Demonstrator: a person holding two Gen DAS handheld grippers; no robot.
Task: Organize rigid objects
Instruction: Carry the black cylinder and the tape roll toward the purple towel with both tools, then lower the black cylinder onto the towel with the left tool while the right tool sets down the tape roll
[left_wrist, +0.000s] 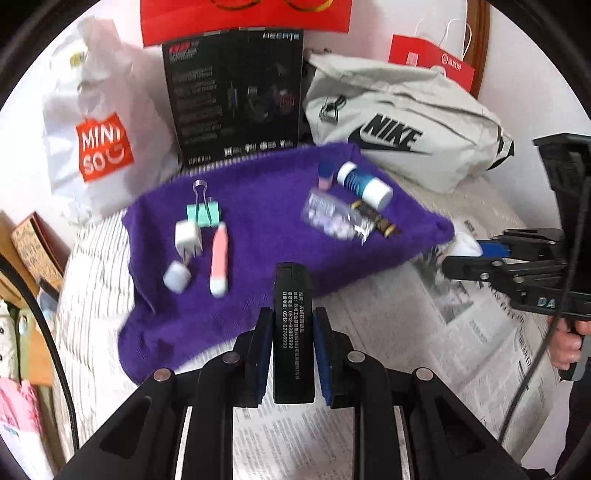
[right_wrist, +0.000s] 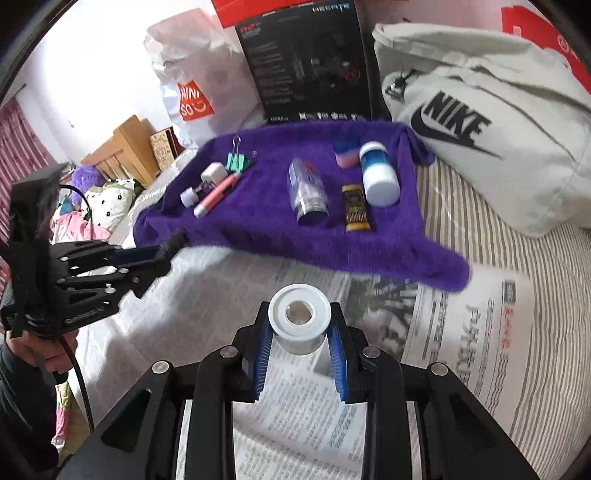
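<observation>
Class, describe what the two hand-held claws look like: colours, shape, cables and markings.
Both are black, angular linkages with silver rivets. The left claw has dark blue pads; the right claw has brighter blue ribbed pads. Seen from the side, each has a pistol-style handle, a black box on top, white lettering and a trailing black cable. A dark sleeve shows.

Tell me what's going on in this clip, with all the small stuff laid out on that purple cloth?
A person holds a gripper in each hand over a newspaper-covered bed. The left tool is shut on a slim black bar; the right tool is shut on a white roll with a hole. Both are held above the newspaper, short of the purple towel, where a binder clip, pink pen, white bottle and other small items already lie.
</observation>
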